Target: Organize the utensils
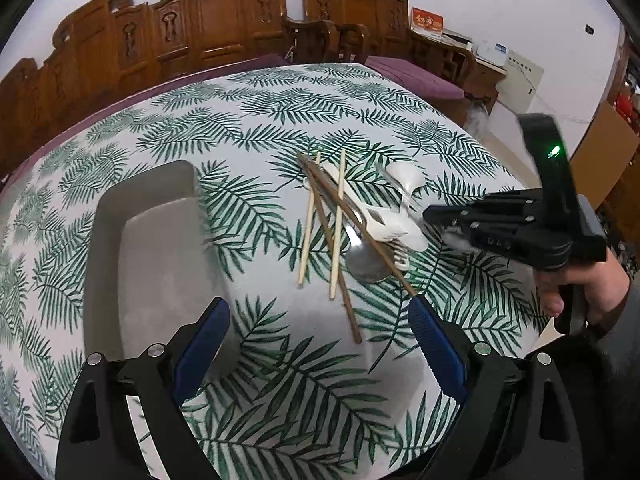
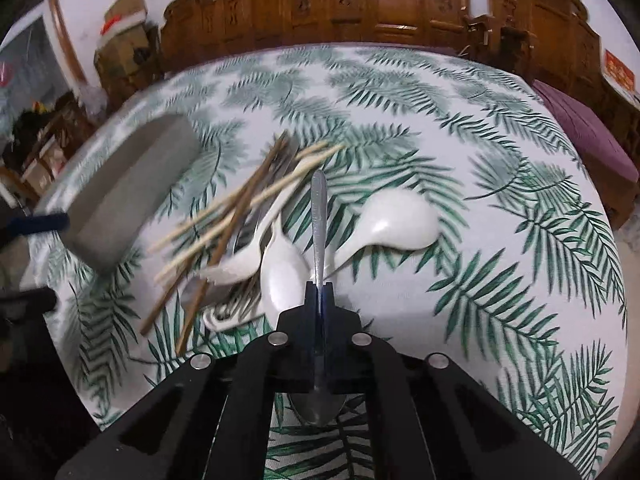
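Soft, even indoor light cast faint shadows, fisheye bending warped the dark-cornered edges, and motion blur smeared the right-wrist view's left side.

The right gripper (image 2: 320, 292) sits at six o'clock with its two black fingers pressed tight on a metal spoon (image 2: 319, 216). The spoon's handle sticks up toward twelve o'clock, and its round bowl shows under the gripper. A big white spoon (image 2: 394, 222) lies toward two o'clock. A pile of chopsticks (image 2: 236, 208), light ones and brown ones, lies toward ten o'clock on other spoons. A gray tray (image 2: 132, 188) sits at nine o'clock. The tablecloth (image 2: 500, 208) has green leaves.
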A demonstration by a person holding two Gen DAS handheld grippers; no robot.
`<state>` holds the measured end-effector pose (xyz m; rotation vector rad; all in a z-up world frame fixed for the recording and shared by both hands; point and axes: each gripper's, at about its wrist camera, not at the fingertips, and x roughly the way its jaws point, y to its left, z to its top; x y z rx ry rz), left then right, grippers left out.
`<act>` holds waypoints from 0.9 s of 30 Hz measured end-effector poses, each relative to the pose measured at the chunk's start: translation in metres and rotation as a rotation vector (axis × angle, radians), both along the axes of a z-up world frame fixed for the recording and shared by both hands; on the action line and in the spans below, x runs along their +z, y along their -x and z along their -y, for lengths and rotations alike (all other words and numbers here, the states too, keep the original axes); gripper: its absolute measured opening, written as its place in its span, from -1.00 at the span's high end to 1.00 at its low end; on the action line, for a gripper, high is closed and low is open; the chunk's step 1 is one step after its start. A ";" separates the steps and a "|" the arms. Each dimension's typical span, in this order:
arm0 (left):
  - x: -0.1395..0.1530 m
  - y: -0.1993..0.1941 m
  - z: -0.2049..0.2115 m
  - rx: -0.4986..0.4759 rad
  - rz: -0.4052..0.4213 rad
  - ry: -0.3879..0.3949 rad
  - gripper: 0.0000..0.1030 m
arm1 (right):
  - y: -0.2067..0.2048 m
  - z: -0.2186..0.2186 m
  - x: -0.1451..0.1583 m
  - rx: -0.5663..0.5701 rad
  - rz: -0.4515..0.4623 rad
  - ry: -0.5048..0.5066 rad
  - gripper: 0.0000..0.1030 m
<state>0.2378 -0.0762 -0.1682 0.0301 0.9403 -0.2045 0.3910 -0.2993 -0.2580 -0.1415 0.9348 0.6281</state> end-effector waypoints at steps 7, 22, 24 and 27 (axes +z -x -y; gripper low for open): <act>-0.012 -0.030 0.017 -0.009 -0.015 0.018 -0.53 | -0.010 0.019 0.003 -0.088 -0.003 -0.061 0.93; -0.041 -0.090 0.043 0.037 -0.103 0.088 0.31 | -0.016 0.020 0.003 -0.109 -0.014 -0.095 0.93; -0.045 -0.095 0.042 0.048 -0.117 0.096 0.37 | -0.016 0.020 0.003 -0.107 -0.014 -0.100 0.93; -0.049 -0.100 0.040 0.069 -0.128 0.109 0.51 | -0.016 0.017 0.004 -0.102 -0.013 -0.104 0.93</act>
